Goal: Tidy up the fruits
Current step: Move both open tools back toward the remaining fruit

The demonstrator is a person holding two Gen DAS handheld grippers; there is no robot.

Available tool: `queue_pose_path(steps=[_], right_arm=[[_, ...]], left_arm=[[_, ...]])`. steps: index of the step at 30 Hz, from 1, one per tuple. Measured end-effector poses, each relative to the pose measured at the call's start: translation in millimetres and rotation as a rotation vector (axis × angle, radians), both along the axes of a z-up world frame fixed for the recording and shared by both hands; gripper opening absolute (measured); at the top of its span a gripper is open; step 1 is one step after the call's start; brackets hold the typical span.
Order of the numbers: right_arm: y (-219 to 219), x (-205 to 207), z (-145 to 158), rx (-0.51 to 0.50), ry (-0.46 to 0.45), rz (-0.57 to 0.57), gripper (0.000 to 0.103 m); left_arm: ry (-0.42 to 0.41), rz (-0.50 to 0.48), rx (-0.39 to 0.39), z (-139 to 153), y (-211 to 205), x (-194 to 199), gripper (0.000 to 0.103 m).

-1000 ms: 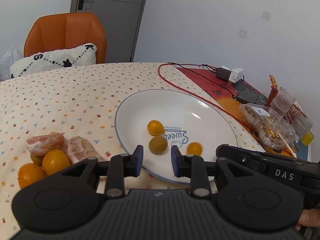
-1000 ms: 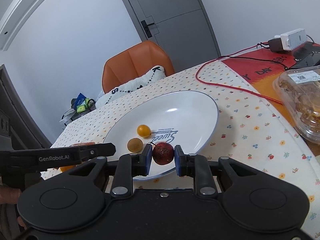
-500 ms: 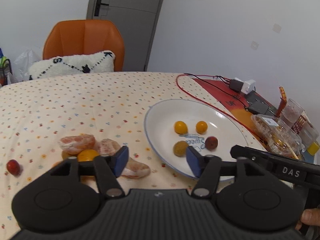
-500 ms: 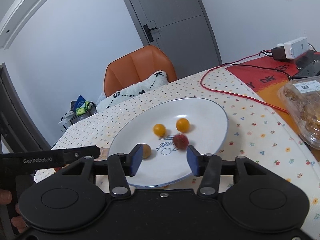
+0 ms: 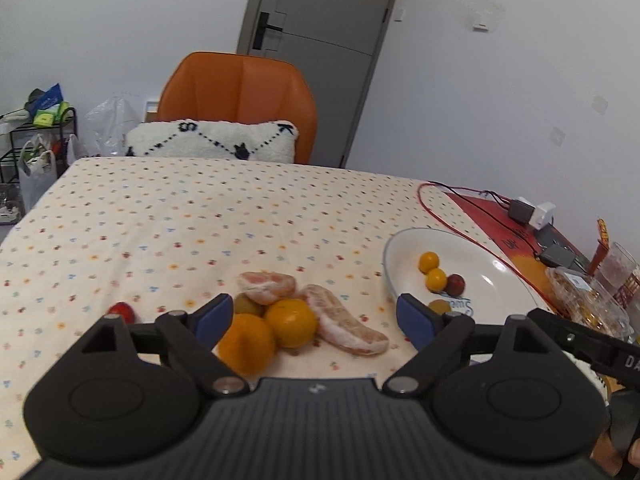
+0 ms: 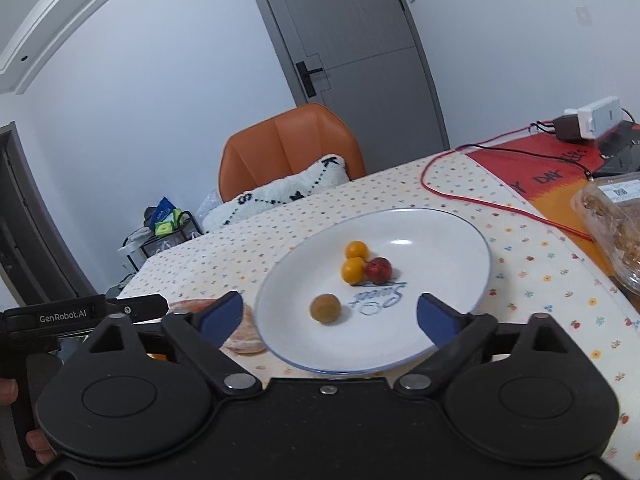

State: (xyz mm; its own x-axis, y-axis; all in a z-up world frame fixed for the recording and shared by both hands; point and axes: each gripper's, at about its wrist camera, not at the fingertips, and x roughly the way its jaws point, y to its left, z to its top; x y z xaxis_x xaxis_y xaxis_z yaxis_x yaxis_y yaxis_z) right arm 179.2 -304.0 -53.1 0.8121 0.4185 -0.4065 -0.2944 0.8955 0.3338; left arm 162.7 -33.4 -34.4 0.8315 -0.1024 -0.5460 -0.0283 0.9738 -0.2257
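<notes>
A white plate (image 6: 452,236) holds two small orange fruits (image 6: 356,250), a dark red fruit (image 6: 379,270) and a brownish round fruit (image 6: 325,308). My right gripper (image 6: 330,316) hovers open over the plate's near rim, empty. In the left wrist view the same plate (image 5: 504,280) lies at the right. My left gripper (image 5: 316,320) is open and empty above a pile on the tablecloth: two oranges (image 5: 246,344), peeled citrus segments (image 5: 348,326) and a small greenish fruit (image 5: 245,304). A small red fruit (image 5: 121,311) lies alone to the left.
A red cable (image 6: 480,200), chargers (image 6: 592,118) and a clear food box (image 6: 616,220) sit right of the plate. An orange chair with a white cushion (image 5: 212,142) stands at the table's far edge. A glass (image 5: 618,268) is far right.
My right gripper opened and let the dark red fruit go into the plate, then drew back. My left gripper opened wider and swung left from the plate to the orange pile.
</notes>
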Motion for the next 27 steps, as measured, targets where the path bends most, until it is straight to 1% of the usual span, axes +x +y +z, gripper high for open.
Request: queue_pose_path(steps=[1, 2, 10, 27], right_arm=[[2, -1, 1, 0.001, -0.004, 0.004, 0.102], [5, -2, 2, 0.002, -0.007, 0.007, 0.103], [27, -4, 7, -0.017, -0.016, 0.011, 0.103], [70, -6, 12, -0.042, -0.024, 0.097, 0.103]], left_arm=[[-0.003, 0.008, -0.002, 1, 4, -3, 0.088], [-0.005, 0.014, -0.003, 1, 8, -5, 0.089], [-0.022, 0.067, 0.001, 6, 39, -20, 0.091], [-0.017, 0.129, -0.014, 3, 90, -40, 0.091]])
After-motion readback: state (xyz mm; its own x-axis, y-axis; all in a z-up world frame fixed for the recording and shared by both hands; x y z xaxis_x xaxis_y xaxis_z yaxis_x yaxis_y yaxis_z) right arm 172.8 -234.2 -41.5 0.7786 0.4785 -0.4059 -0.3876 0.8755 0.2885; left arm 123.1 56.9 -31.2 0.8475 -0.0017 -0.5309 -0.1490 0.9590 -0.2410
